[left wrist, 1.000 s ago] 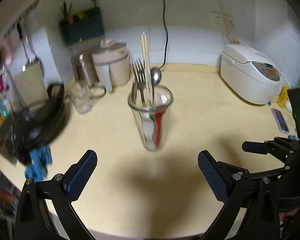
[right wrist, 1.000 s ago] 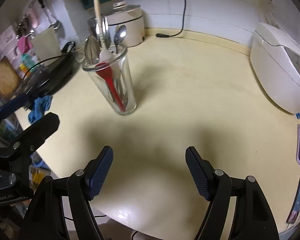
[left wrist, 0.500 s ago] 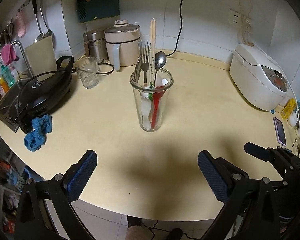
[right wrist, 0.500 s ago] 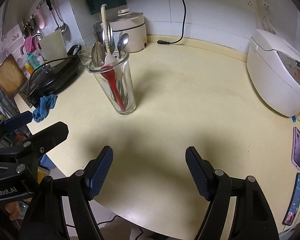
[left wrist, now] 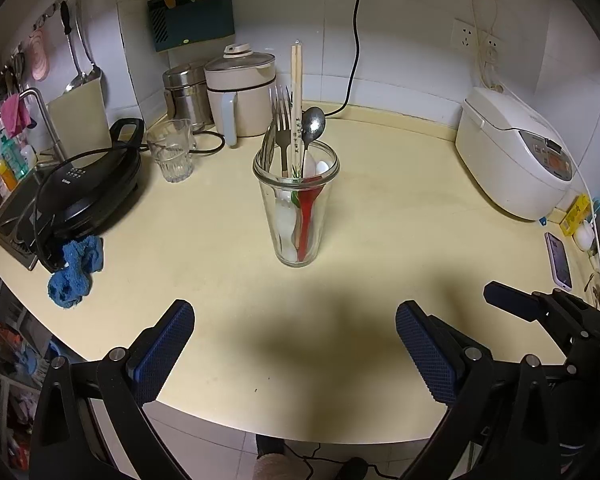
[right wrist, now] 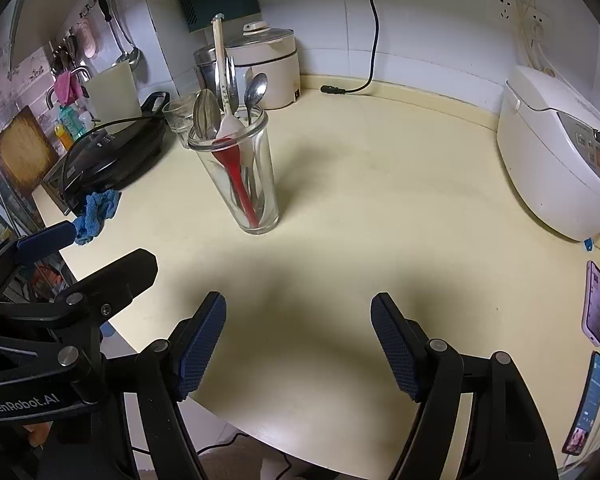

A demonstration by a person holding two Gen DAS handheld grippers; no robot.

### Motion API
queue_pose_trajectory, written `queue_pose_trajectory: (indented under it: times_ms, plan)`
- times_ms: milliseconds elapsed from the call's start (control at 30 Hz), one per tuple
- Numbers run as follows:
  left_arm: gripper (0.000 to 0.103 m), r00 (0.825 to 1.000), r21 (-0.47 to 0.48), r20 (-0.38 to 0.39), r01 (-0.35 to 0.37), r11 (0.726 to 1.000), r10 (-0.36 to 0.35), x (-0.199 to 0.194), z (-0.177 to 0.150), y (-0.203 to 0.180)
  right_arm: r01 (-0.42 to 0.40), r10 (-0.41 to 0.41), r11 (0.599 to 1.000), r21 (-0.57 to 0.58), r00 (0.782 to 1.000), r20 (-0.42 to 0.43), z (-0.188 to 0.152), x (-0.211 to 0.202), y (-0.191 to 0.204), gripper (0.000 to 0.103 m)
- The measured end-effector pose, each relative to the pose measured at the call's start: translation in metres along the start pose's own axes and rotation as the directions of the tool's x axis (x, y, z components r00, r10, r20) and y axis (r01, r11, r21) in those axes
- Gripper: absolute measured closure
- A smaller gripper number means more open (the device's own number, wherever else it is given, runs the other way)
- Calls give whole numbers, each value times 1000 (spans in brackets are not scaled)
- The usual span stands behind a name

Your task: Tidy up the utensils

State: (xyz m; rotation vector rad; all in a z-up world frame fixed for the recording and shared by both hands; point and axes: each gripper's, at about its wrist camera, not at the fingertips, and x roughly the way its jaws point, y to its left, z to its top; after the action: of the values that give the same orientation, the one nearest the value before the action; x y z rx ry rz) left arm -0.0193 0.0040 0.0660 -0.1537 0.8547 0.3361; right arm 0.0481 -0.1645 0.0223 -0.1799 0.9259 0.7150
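Both grippers — left [left wrist: 294,344] and right [right wrist: 298,340] — hang empty with jaws apart over the counter [left wrist: 380,208], short of the glass [left wrist: 296,208] of utensils.

The desk [left wrist: 380,208] lies bare in front and to the right of the glass [left wrist: 296,216] of utensils — open passage there. Chopsticks [left wrist: 296,92] rise high above its rim. On the left a griddle [left wrist: 88,184], a blue cloth [left wrist: 76,268] and a tumbler [left wrist: 172,152] crowd in; a rice cooker [left wrist: 516,152] and a phone [left wrist: 558,258] bound the right.
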Motion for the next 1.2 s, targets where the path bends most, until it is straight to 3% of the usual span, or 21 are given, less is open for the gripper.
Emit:
queue_pose_trajectory:
  times_ms: [1200]
  plan:
    - [1,1000,16,-4,4,1000,-4,14,2,6,3,-3,1000,7,1000,-29,3,11,1,27]
